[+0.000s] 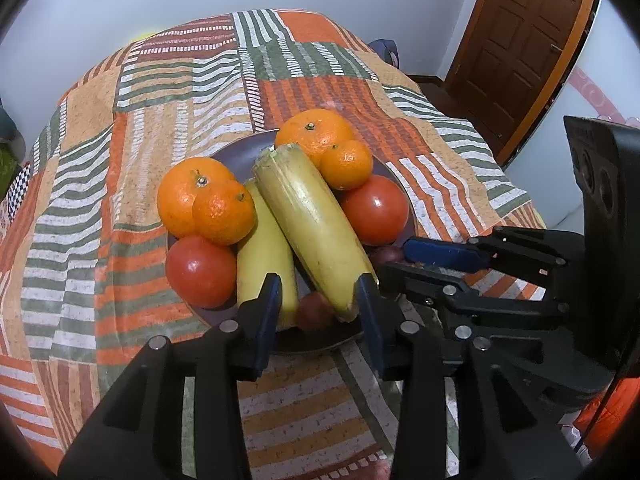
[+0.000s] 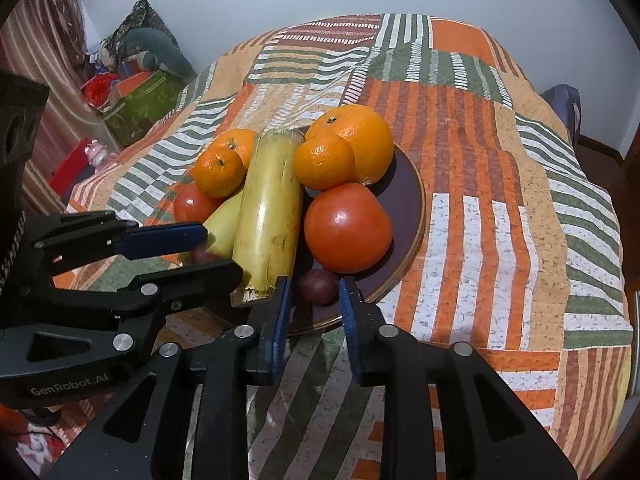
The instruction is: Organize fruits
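A dark round plate (image 1: 236, 152) sits on a patchwork cloth (image 1: 80, 200) of orange, green and white stripes, and it carries all the fruit. Two long yellow-green pieces lie down the middle: the larger one (image 1: 312, 224) rests partly over the smaller one (image 1: 260, 256) to its left. On the left side, two oranges (image 1: 208, 200) touch each other, with a red tomato (image 1: 200, 270) just nearer. On the far right, a large orange (image 2: 356, 144) and a small orange (image 2: 324, 160) touch, with a second red tomato (image 2: 348, 228) near them. A small dark purple fruit (image 2: 318, 286) lies at the near rim of the plate.

The left gripper (image 1: 318, 300) has its jaws released, spread either side of the near end of the larger yellow-green piece; contact cannot be confirmed. The right gripper (image 2: 314, 306) also stands released, its blue pads (image 2: 280, 312) flanking the purple fruit without closing on it. A brown door (image 1: 520, 40) stands at far right.
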A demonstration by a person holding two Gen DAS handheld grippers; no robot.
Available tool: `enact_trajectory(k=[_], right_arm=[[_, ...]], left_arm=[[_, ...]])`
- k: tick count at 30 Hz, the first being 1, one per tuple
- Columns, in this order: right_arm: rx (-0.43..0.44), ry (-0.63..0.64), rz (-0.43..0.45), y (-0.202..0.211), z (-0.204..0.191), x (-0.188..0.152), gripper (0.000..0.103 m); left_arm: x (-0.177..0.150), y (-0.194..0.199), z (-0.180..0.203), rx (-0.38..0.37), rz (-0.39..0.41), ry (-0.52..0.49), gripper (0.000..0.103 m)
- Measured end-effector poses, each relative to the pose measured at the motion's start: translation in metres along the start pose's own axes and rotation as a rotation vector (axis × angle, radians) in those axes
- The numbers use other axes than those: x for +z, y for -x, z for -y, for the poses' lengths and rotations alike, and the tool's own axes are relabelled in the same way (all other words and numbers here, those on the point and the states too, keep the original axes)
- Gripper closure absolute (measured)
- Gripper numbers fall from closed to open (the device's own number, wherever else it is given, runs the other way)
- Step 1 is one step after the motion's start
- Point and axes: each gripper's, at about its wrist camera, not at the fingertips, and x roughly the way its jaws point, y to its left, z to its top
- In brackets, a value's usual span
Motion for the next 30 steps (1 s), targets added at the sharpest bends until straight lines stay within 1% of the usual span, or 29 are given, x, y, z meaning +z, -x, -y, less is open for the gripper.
enact_trajectory(k=[1, 3, 7, 10, 15, 19, 20, 25, 30], right_arm=[[0.001, -0.001, 0.002, 0.001, 0.000, 0.000, 0.070], [-0.002, -0.003, 0.013, 0.005, 0.001, -0.001, 0.066], [-0.011, -0.003, 0.032, 0.015, 0.001, 0.000, 0.066], [-0.015, -0.009, 0.066, 0.031, 0.001, 0.003, 0.066], [-0.017, -0.005, 0.164, 0.074, -0.008, 0.011, 0.066], [-0.020, 0.011, 0.279, 0.123, -0.023, 0.013, 0.066], [-0.021, 0.016, 0.314, 0.137, -0.027, 0.013, 0.066], [-0.026, 0.052, 0.449, 0.196, -0.053, 0.009, 0.066], [-0.049, 0.092, 0.570, 0.240, -0.080, -0.005, 0.066]], left_arm=[[-0.002, 0.001, -0.001, 0.000, 0.002, 0.006, 0.064], [-0.004, 0.004, -0.003, 0.003, 0.002, 0.017, 0.064], [-0.006, 0.016, -0.008, 0.010, 0.020, 0.043, 0.064], [-0.004, 0.035, -0.010, 0.021, 0.068, 0.050, 0.064], [-0.001, 0.089, -0.007, 0.037, 0.196, 0.065, 0.064], [-0.003, 0.142, 0.002, 0.049, 0.321, 0.078, 0.064], [-0.003, 0.151, 0.003, 0.050, 0.341, 0.079, 0.064], [-0.014, 0.216, 0.019, 0.060, 0.480, 0.081, 0.064], [-0.033, 0.275, 0.037, 0.091, 0.623, 0.068, 0.064]])
